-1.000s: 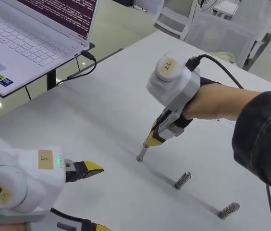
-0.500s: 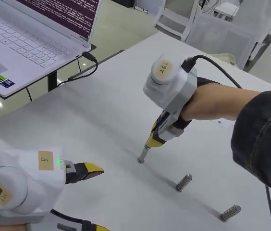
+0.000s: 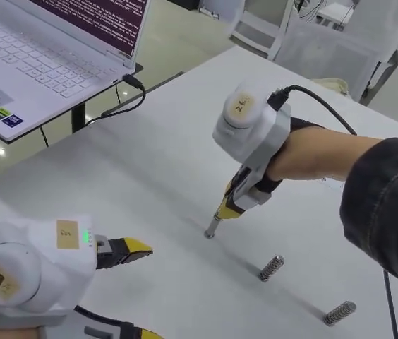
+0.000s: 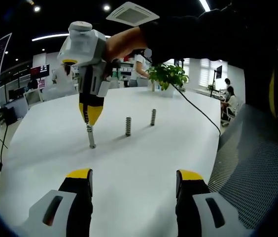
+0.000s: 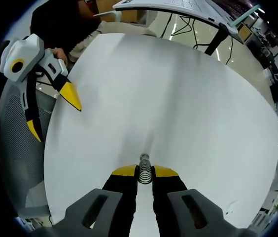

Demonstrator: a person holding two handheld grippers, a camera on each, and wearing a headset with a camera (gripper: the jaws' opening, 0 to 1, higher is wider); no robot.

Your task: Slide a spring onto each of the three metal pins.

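Observation:
My right gripper (image 3: 228, 210) points down, shut on a small coil spring (image 5: 145, 174). The spring sits over the top of a bare upright metal pin (image 3: 212, 228) on the white table. From the left gripper view the same pin (image 4: 91, 138) stands under the right gripper's yellow tips (image 4: 90, 112). Two more pins stand to the right, each wearing a spring (image 3: 271, 267) (image 3: 339, 313); they also show as the nearer sprung pin (image 4: 128, 126) and the farther one (image 4: 153, 117). My left gripper (image 3: 146, 291) hovers open near the front left, holding nothing, with its own jaws wide apart (image 4: 135, 180).
An open laptop (image 3: 44, 49) sits on a stand at the back left, with a black cable (image 3: 125, 90) running from it. White chairs (image 3: 305, 35) stand beyond the table's far edge. The right gripper's cable (image 3: 326, 106) trails over the person's sleeve.
The right gripper has shifted slightly over the pin, still shut on the spring. The left gripper has stayed put.

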